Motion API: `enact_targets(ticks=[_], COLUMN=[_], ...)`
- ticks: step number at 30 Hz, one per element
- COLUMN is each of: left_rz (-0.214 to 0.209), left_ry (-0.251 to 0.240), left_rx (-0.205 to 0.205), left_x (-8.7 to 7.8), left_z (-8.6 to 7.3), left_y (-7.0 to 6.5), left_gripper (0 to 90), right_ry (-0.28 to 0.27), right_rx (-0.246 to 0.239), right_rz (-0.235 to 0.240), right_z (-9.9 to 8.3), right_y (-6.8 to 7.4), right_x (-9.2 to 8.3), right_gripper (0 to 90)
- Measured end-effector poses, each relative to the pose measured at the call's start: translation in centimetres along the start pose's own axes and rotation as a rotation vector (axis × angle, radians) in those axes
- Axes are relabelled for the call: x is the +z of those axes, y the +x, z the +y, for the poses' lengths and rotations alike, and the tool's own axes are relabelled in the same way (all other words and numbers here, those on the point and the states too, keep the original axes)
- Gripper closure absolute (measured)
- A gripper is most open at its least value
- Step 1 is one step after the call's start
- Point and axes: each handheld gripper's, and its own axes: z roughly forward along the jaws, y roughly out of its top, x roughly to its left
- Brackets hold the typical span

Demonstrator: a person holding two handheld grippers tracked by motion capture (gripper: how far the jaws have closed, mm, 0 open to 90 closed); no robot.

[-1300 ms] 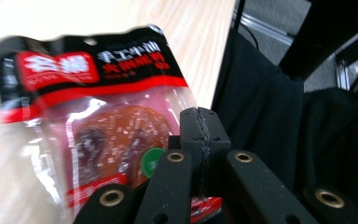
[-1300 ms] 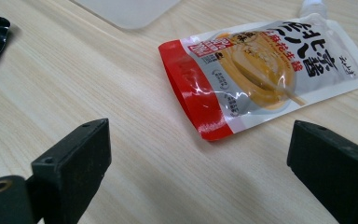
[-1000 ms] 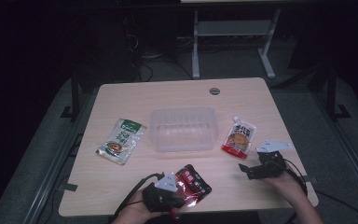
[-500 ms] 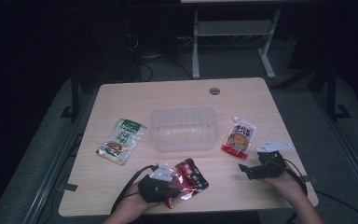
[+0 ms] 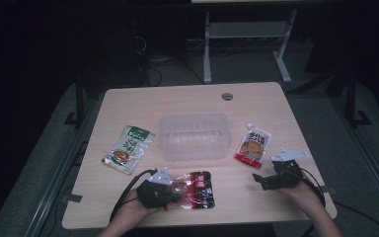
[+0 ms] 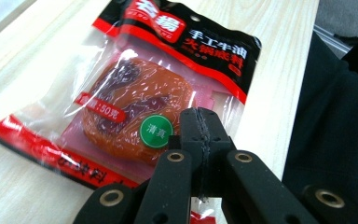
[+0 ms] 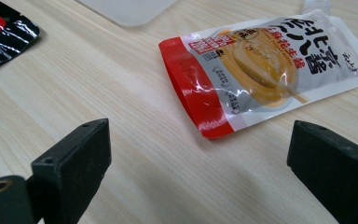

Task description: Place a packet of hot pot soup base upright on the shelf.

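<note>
Near edge of the table [image 5: 128, 207]: left gripper [image 6: 200, 135] pinched tight on the clear edge of the red pack [image 6: 140, 93], the pack flat on the wood, its far end out past the jaws. Off to the right, right gripper [image 7: 198, 154] low over the wood, jaws wide apart, nothing between them. Just beyond it, a white pouch [image 7: 265, 60] with a red end. Farther back, mid-table, a clear tub [image 5: 194, 136]. Left of that, a green pack [image 5: 128, 149].
</note>
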Motion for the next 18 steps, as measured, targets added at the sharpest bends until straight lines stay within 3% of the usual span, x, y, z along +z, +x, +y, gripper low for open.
enact_targets(ticks=[4,8,11,16,18], left_rz=[-0.009,-0.023,-0.001,0.022,0.022], left_ry=[-0.010,-0.041,-0.056,-0.100,-0.100], left_rx=[-0.010,0.005,0.025,0.046,0.051], left_x=[-0.1,-0.8,-1.8,-3.5,-3.5], left_z=[-0.1,0.1,0.3,-0.3,-0.3], left_y=[0.2,0.2,0.7,2.9,3.1], left_gripper=[89.5,88.6,88.7,88.4,88.4], right_ry=[0.001,-0.002,-0.003,-0.014,-0.018], right_rx=[-0.001,0.003,-0.002,-0.026,-0.027], right_rz=[0.000,0.001,0.002,0.025,0.033], right_z=[0.1,0.2,0.2,0.6,0.6], right_y=[-0.1,-0.1,0.1,1.1,1.2], right_x=[0.1,0.1,0.0,-0.4,-0.4], right_gripper=[5.8,5.8,6.1,6.2,6.2])
